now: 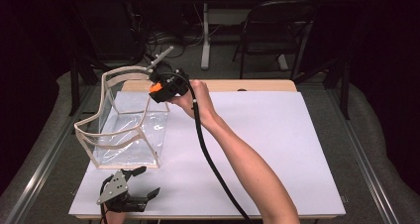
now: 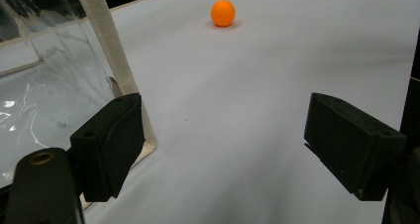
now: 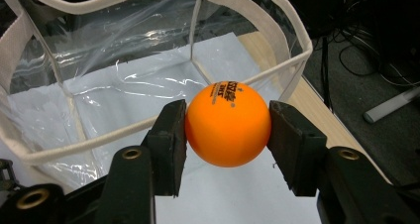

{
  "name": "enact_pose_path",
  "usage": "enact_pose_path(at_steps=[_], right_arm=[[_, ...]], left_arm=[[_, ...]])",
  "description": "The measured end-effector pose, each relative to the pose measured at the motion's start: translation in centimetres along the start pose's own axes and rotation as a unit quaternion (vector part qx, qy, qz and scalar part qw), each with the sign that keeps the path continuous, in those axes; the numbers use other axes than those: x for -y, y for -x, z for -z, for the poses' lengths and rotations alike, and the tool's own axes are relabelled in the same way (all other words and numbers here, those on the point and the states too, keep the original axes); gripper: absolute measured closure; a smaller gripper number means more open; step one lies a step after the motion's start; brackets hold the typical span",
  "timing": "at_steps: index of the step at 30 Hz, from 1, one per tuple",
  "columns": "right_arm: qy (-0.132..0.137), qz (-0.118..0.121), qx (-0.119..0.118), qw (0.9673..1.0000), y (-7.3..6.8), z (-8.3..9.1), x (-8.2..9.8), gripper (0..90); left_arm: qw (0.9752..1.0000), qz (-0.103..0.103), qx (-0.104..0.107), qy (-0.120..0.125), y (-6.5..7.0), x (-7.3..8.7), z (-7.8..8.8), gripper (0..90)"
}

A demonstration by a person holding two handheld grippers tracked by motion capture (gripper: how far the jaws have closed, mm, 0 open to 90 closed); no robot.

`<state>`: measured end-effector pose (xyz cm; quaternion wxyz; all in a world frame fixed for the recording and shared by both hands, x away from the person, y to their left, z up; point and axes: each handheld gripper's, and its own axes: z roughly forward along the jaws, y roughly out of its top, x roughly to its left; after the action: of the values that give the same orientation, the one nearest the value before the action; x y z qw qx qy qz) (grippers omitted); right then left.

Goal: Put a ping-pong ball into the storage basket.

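A clear plastic bag [image 1: 130, 135] with cream fabric trim stands open-topped on the left of the white sheet [image 1: 257, 149]. My right gripper [image 1: 157, 87] is held up at the bag's far right corner, shut on an orange ball [image 1: 156, 89]. In the right gripper view the ball [image 3: 228, 124] is pinched between both pads, just outside the bag's rim [image 3: 292, 60]. My left gripper [image 1: 150, 180] rests open near the table's front left edge. In the left gripper view its jaws [image 2: 223, 140] stand wide apart with nothing between them, the bag's trim [image 2: 111, 50] beside the left jaw. A second orange ball [image 2: 222, 13] lies farther off on the sheet.
The wooden table edge [image 1: 257, 85] shows behind the sheet. A dark folding chair [image 1: 277, 30] and a table leg [image 1: 205, 35] stand beyond it. Cables lie on the floor [image 3: 356, 55] past the table edge. The right gripper's cable [image 1: 213, 159] trails along the forearm.
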<state>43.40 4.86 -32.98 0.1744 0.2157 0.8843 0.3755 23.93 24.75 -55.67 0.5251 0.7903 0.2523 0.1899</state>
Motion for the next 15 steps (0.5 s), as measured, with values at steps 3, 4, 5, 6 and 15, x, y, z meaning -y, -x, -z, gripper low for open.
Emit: enact_pose_path(at_steps=[3, 4, 5, 6, 15], right_arm=[[0.005, 0.000, 0.001, 1.0000, -0.07, -0.13, -0.31, 50.7], [0.005, -0.001, 0.002, 1.0000, -0.11, -0.17, -0.39, 50.7], [0.006, 0.000, 0.003, 1.0000, -0.15, -0.20, -0.45, 50.7], [0.007, -0.001, 0.002, 1.0000, -0.20, -0.24, -0.50, 50.7], [0.021, -0.001, 0.005, 0.9998, -0.59, -0.59, -1.05, 50.7]], left_arm=[[1.0000, -0.002, 0.001, 0.000, -0.04, -0.01, 0.01, 15.8], [1.0000, -0.002, 0.001, 0.000, -0.04, -0.01, 0.02, 15.8], [1.0000, -0.002, 0.001, 0.000, -0.04, -0.01, 0.02, 15.8], [1.0000, -0.002, 0.001, 0.000, -0.04, 0.00, 0.02, 15.8], [1.0000, -0.003, 0.000, 0.000, -0.03, -0.02, 0.05, 15.8]])
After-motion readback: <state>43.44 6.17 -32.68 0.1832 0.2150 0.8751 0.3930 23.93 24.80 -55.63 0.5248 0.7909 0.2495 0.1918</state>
